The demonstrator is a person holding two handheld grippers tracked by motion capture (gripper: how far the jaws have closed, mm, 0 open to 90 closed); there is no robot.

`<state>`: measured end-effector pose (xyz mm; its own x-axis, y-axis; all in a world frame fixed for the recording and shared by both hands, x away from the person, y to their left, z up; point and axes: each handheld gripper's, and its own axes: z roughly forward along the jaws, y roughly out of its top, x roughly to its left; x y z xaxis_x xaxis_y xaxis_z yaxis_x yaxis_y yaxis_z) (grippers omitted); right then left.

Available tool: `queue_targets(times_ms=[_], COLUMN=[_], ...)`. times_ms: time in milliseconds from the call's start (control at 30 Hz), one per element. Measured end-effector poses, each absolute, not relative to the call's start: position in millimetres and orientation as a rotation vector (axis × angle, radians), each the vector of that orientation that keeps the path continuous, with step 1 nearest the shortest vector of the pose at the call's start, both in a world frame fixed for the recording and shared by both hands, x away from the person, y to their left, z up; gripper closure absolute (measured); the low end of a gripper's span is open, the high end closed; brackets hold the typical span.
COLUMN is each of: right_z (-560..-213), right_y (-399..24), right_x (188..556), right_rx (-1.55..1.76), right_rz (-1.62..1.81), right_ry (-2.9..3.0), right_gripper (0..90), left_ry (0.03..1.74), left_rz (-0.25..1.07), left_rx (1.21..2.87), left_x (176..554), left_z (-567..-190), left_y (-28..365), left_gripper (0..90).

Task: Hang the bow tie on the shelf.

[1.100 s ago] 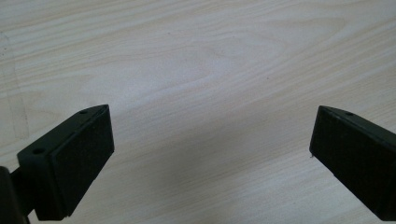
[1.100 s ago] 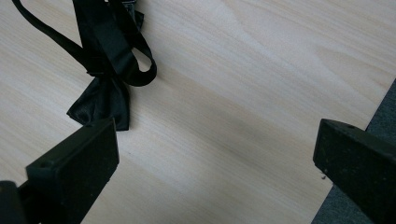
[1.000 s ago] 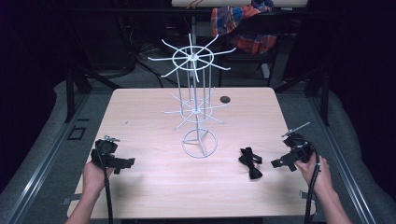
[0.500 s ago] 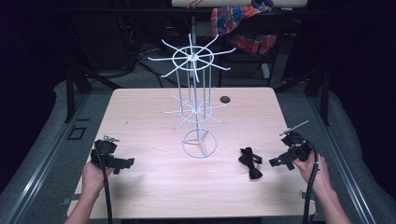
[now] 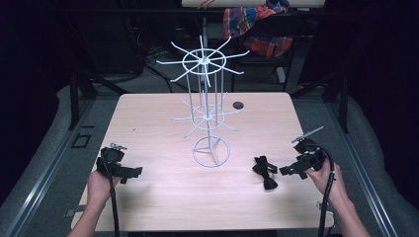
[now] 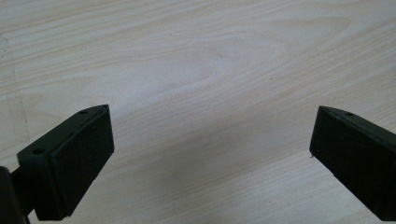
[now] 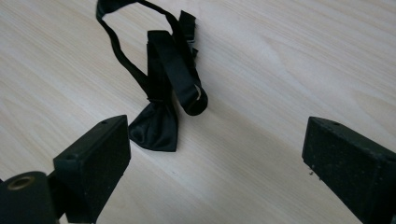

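— What do we have at nine o'clock?
— Our left gripper (image 5: 132, 172), released over bare table (image 5: 163, 123). The wire rack (image 5: 207, 118) stands at centre.
— And three o'clock?
— The black bow tie (image 5: 264, 173), just beside our right gripper (image 5: 285, 171), whose released jaws have just been closing, nothing between.

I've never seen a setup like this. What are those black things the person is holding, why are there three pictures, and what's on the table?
A person holds a hand tool in each hand: the left gripper and right gripper, each with two black jaws. One picture looks down from above; the other two come from small cameras riding on each gripper, looking along its jaws. On the wooden table stand a white wire rack with spokes, and a black bow tie lies near the right gripper. Nothing is held: the left gripper is open over bare wood, and the right one's jaws, just closing a little, remain open short of the tie.
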<state>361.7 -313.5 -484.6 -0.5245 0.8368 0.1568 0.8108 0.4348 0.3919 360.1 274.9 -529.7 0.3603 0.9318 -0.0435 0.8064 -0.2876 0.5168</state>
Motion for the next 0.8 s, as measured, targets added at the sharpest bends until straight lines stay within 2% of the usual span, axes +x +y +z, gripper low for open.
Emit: queue_targets(times_ms=[333,700,733,800], right_z=[-481.6,-484.6,-485.1,-486.0], right_y=[-301.5,-287.3,-284.8,-282.0], right_x=[359.5,361.9,363.4,364.9], right_rx=[1.450,1.440,1.429,1.424], right_rz=[0.715,0.737,0.735,0.738], right_ry=[2.624,2.629,2.635,2.643], right_gripper=[12.5,10.8,15.8,17.7], left_ry=[1.506,1.505,1.506,1.505], left_rz=[0.374,0.367,0.366,0.366], left_rx=[2.179,2.186,2.187,2.188], left_x=[361.0,362.1,362.4,362.7], left_z=[-530.2,-531.3,-531.6,-531.9], left_y=[274.8,274.2,273.9,273.7], left_gripper=[0.0,0.0,0.0,0.0])
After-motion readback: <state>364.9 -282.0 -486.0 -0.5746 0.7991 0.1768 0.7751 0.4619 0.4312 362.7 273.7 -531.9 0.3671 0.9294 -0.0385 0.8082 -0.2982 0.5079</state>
